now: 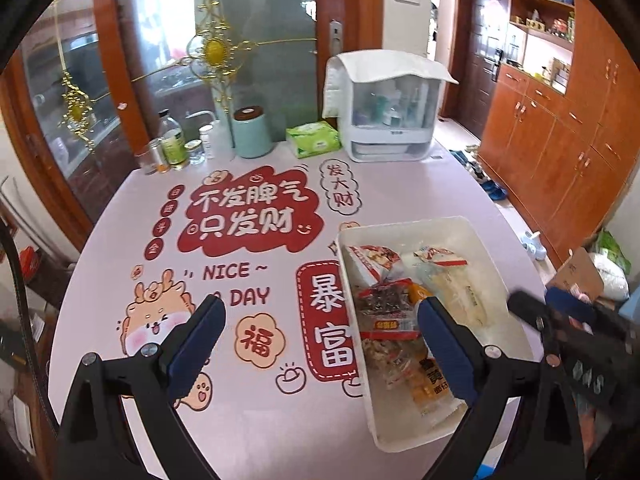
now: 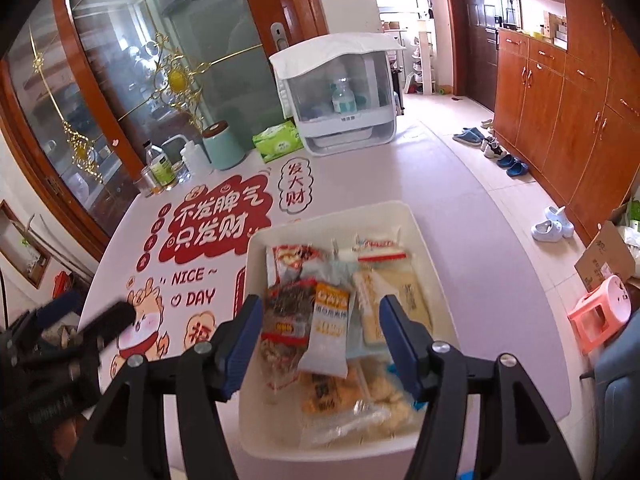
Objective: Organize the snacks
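Note:
A white plastic bin (image 1: 496,264) (image 2: 420,240) sits on the printed table near its right front edge and holds several snack packets: a dark packet with a red band (image 1: 384,308) (image 2: 286,312), a white and orange packet (image 2: 330,328), pale cream packets (image 1: 464,292) (image 2: 412,292) and yellow ones (image 2: 324,396). My left gripper (image 1: 320,320) is open and empty above the table, left of the bin. My right gripper (image 2: 320,320) is open and empty, hovering over the bin's packets. The right gripper shows at the right of the left wrist view (image 1: 560,320).
At the table's far edge stand a white drying cabinet (image 1: 388,108) (image 2: 340,96), a green tissue pack (image 1: 314,140), a mint canister (image 1: 252,132) and several bottles and jars (image 1: 172,144). A glass door stands behind. Wooden cupboards, shoes, a pink stool (image 2: 600,316) stand right.

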Demonstrator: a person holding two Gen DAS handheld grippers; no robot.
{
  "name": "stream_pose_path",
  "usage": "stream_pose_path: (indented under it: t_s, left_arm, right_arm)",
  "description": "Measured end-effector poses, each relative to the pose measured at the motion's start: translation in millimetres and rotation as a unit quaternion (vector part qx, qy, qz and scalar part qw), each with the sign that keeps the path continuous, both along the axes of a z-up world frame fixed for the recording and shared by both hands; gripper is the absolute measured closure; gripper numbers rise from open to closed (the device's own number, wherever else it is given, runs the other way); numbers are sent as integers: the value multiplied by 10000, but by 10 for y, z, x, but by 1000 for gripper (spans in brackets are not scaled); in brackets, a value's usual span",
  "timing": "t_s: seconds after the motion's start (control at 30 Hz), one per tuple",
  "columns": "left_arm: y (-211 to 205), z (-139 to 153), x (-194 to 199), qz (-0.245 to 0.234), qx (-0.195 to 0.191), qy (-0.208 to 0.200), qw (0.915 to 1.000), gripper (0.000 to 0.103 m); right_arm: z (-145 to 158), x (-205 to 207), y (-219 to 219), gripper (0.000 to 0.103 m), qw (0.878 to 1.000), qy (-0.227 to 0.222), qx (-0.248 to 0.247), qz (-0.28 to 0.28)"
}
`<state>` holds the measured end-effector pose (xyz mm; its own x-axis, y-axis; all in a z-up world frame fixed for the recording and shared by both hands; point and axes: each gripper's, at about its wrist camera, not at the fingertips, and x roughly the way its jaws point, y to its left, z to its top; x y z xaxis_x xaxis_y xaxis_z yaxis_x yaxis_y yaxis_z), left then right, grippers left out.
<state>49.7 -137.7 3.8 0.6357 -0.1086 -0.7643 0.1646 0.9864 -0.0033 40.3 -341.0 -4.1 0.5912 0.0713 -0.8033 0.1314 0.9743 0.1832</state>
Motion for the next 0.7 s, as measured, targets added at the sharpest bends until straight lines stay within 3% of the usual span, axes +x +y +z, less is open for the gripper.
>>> stream_pose_path:
  t_s: [0.27, 0.7]
  left_arm:
    - [69, 125, -157, 171, -17, -141, 9998, 1]
    - [166, 189, -352, 424, -31, -102, 9990, 1]
  right_arm:
    - [117, -308, 65, 41, 9999, -7, 86, -133]
    - [295, -469, 216, 40, 9999, -149, 1, 17]
